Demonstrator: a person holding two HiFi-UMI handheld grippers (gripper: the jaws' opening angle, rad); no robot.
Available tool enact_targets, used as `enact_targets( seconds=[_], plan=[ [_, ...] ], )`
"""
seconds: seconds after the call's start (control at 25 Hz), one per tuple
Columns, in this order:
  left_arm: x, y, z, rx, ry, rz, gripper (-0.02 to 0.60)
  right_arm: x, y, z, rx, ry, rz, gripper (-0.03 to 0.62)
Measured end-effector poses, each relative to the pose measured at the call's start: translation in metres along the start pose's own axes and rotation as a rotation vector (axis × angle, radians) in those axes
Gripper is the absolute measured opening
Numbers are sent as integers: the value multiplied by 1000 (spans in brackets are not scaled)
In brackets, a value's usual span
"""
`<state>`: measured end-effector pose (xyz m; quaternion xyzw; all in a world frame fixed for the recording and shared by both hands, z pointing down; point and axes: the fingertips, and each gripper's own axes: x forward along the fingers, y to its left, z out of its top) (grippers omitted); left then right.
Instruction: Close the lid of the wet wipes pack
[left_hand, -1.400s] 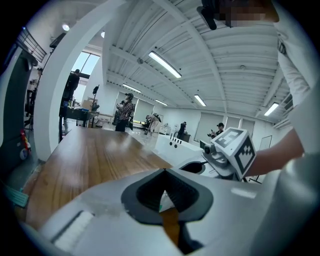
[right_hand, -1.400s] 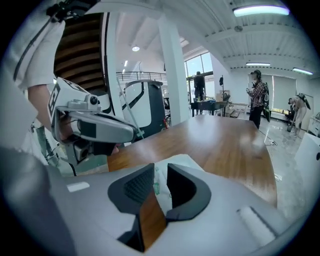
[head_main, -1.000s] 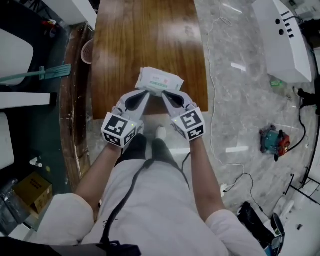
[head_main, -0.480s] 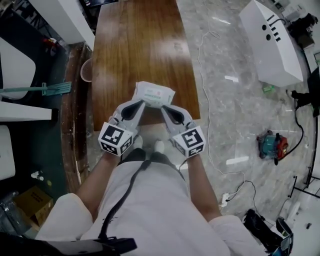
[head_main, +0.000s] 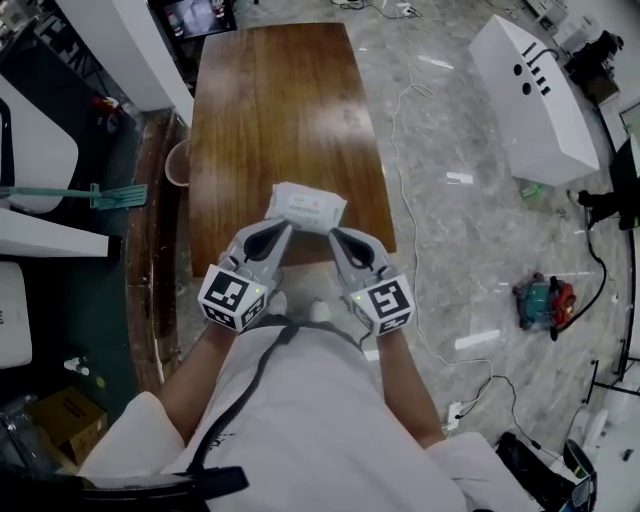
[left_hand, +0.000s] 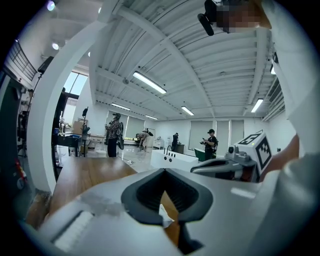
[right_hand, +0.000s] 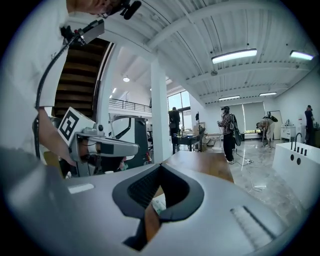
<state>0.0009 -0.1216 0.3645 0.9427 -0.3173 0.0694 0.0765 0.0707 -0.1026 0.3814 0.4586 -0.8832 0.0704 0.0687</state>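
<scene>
A white wet wipes pack (head_main: 306, 207) with faint green print lies over the near end of the brown wooden table (head_main: 270, 110). Whether its lid is open cannot be made out. My left gripper (head_main: 284, 226) is shut at the pack's near left corner. My right gripper (head_main: 333, 232) is shut at its near right corner. In the left gripper view the jaws meet at the tip (left_hand: 163, 170), with a sliver of white pack (left_hand: 164, 218) in the hollow behind it. The right gripper view shows the same: the tips (right_hand: 161, 165) closed, and a strip of the pack (right_hand: 159, 204).
A pale round bowl (head_main: 176, 163) sits off the table's left side and a teal-headed broom (head_main: 100, 195) lies further left. On the marble floor to the right are a white cabinet (head_main: 535, 95), loose cables (head_main: 412, 150) and a red and teal tool (head_main: 541, 297). People stand far back (right_hand: 227, 132).
Both grippers have come back toward the person, and the pack has stayed at their tips, ending closer to the table's near edge. Both jaws stay shut.
</scene>
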Motion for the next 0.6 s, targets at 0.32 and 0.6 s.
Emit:
enact_targets(
  seconds=[0.32,0.6],
  plan=[
    [-9,5,8,8,-12,27,3,-8,0,4,14,-7,-19,8],
    [-13,11,7,2,-11,31,3,0,4,6,5,-1,-13,8]
  ],
)
